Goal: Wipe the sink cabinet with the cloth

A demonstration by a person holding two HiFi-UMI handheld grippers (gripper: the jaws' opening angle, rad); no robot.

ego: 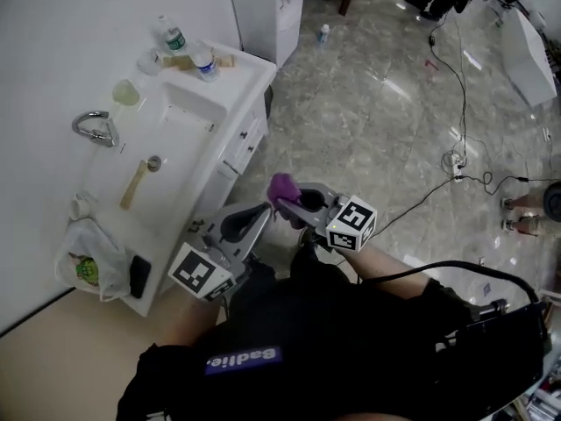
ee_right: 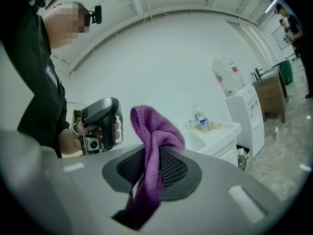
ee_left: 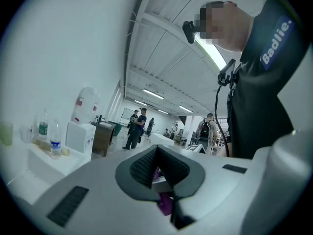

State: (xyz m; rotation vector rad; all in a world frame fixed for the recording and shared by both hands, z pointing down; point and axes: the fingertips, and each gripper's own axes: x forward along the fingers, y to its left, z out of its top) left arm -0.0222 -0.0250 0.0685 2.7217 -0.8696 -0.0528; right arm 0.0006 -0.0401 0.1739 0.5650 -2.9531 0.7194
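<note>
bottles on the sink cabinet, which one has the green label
The bottle against the wall has the green label. The other bottle, standing farther out from the wall, wears a blue one.

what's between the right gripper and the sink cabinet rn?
Head view: only bare marble floor. The right gripper, shut on the purple cloth, hangs clear of the sink cabinet front, not touching it.

**A:** Where is the light coming from?
**B:** Ceiling strips [ee_left: 152, 91] are glowing at 12 o'clock, and the marble floor [ego: 368, 68] is glaring toward 1 o'clock.
**A:** Any distortion?
**B:** Both gripper views are bending and darkening at their rims, and the foregrounds are blurring.
</note>
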